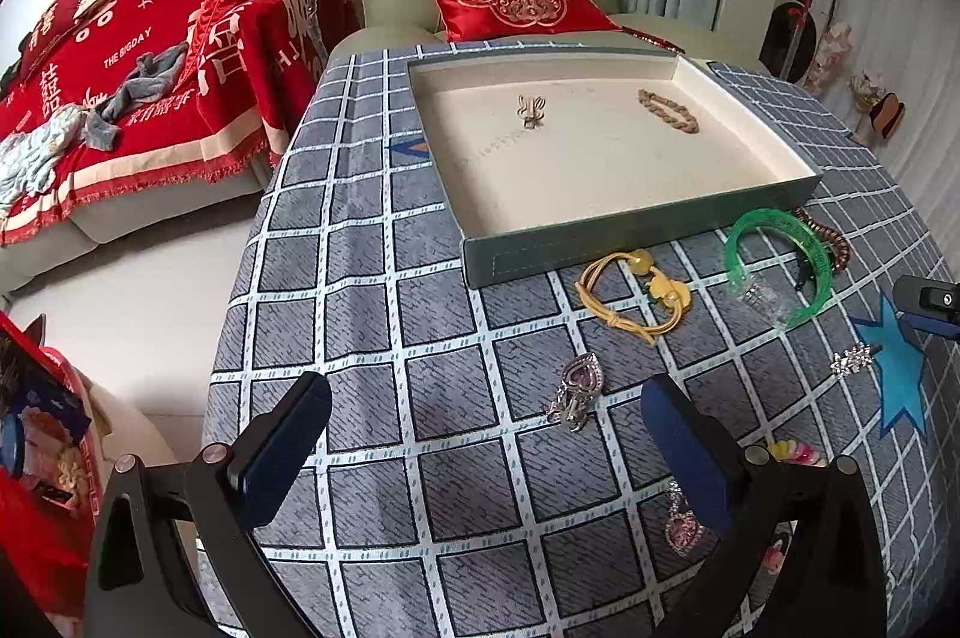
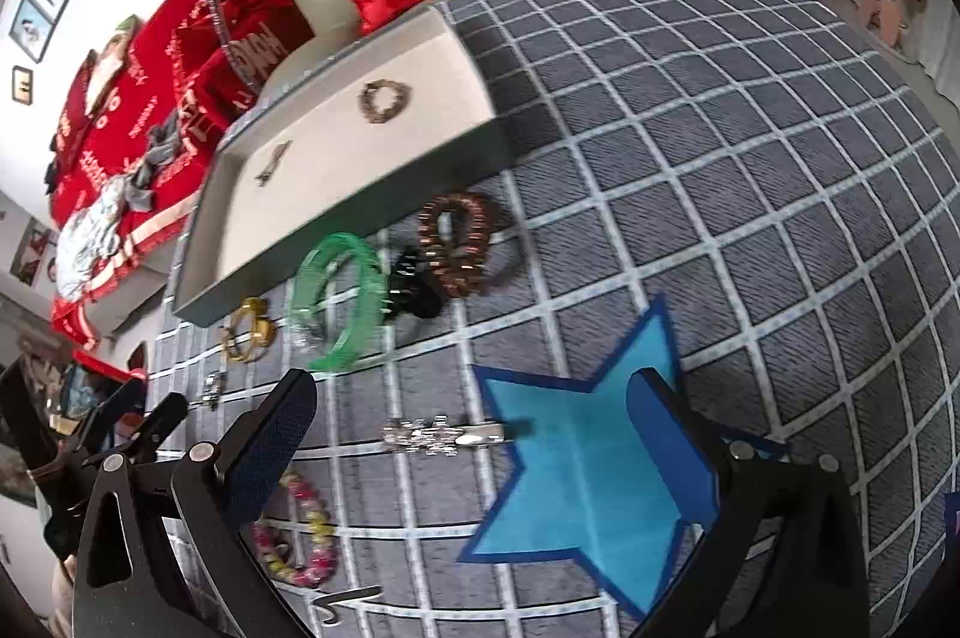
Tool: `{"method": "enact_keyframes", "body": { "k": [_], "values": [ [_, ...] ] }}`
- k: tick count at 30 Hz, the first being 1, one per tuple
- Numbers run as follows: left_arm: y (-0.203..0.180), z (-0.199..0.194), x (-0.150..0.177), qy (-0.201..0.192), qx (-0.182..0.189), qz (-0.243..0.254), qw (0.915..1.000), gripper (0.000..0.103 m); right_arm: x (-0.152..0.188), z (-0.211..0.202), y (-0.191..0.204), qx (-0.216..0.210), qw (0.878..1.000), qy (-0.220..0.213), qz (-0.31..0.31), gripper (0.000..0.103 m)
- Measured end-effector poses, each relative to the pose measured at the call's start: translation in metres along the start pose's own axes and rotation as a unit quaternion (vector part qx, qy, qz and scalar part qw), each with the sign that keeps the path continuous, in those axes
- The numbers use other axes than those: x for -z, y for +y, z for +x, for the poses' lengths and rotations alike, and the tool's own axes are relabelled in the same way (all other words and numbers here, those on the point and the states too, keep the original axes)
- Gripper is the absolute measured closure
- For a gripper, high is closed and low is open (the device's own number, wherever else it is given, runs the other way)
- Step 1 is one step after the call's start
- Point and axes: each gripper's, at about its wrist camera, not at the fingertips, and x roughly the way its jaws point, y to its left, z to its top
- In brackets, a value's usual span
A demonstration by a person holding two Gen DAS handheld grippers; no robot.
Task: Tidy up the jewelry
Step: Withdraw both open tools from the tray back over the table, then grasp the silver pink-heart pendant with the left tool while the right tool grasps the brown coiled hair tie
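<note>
Tongs on both sides stand spread wide with nothing between their padded fingers. The left tongs [image 1: 486, 434] hover low over the checked cloth of the counter [image 1: 372, 314]; between and just beyond their tips lies a pink heart brooch [image 1: 577, 389], not touched by either finger. A second pink pendant [image 1: 681, 521] lies beside the right-hand finger, partly hidden by it. The right tongs [image 2: 471, 434] hang above a blue star mat [image 2: 591, 464], with a crystal hair clip [image 2: 441, 435] lying flat between the fingers, clear of both pads, its tip at the star's edge.

The tray [image 1: 636, 242], grey-green outside and cream inside, sits at the far side of the counter and holds a small metal clip [image 1: 531, 110] and a braided brown bracelet [image 1: 669, 110], well apart from each other. Just in front of the tray's near wall lie a yellow cord bracelet [image 1: 636, 293], a green bangle [image 1: 780, 266], a black claw clip [image 2: 414, 287] and a brown coil hair tie [image 2: 459, 242], the last three crowded together. A pink and yellow beaded bracelet [image 2: 300, 536] lies near the left finger of the right tongs. The right-hand view is blurred.
</note>
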Motion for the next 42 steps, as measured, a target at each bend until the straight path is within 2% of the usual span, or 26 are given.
{"method": "enact_keyframes", "body": {
  "k": [5,12,15,16,17,19,22,28,31,33,36,38,42],
  "values": [
    [-0.002,0.007,0.0,0.006,-0.001,0.002,1.0,0.0,-0.008,0.004,0.001,0.049,0.999,-0.011,-0.018,0.0],
    [-0.006,0.012,0.0,0.004,0.004,0.006,1.0,0.0,-0.028,0.021,-0.003,0.058,0.998,-0.012,-0.001,0.002],
    [-0.009,0.017,0.0,0.01,0.004,0.012,0.9999,0.0,-0.035,0.031,-0.002,0.066,0.998,-0.009,0.0,0.016],
    [-0.01,0.019,0.0,0.011,0.007,0.012,0.9998,0.0,-0.038,0.033,0.002,0.071,0.997,-0.012,-0.011,0.018],
    [-0.011,0.019,0.0,0.011,0.008,0.013,0.9998,0.009,-0.039,0.035,0.005,0.072,0.997,-0.011,-0.02,0.021],
    [-0.014,0.023,0.0,0.022,0.01,0.02,0.9995,0.017,-0.04,0.038,0.012,0.081,0.996,-0.009,-0.039,0.029],
    [-0.016,0.022,0.002,0.019,0.019,0.02,0.9995,0.024,-0.038,0.041,0.021,0.095,0.993,-0.013,-0.069,0.038],
    [-0.021,0.02,0.003,0.018,0.03,0.029,0.999,0.038,-0.039,0.04,0.022,0.066,0.996,-0.009,-0.056,0.058],
    [-0.022,0.019,0.003,0.016,0.03,0.033,0.9989,0.04,-0.038,0.039,0.019,0.064,0.997,-0.01,-0.051,0.062],
    [-0.022,0.018,0.003,0.017,0.037,0.033,0.9986,0.047,-0.037,0.039,0.02,0.068,0.996,-0.01,-0.055,0.067],
    [-0.023,0.018,0.003,0.017,0.035,0.035,0.9986,0.048,-0.037,0.037,0.011,0.049,0.998,-0.006,-0.03,0.071],
    [-0.023,0.018,0.003,0.017,0.035,0.036,0.9986,0.048,-0.036,0.039,0.016,0.091,0.994,-0.01,-0.061,0.071],
    [-0.022,0.018,0.003,0.015,0.036,0.038,0.9985,0.048,-0.03,0.045,0.035,0.134,0.982,-0.01,-0.135,0.071]
  ]
}}
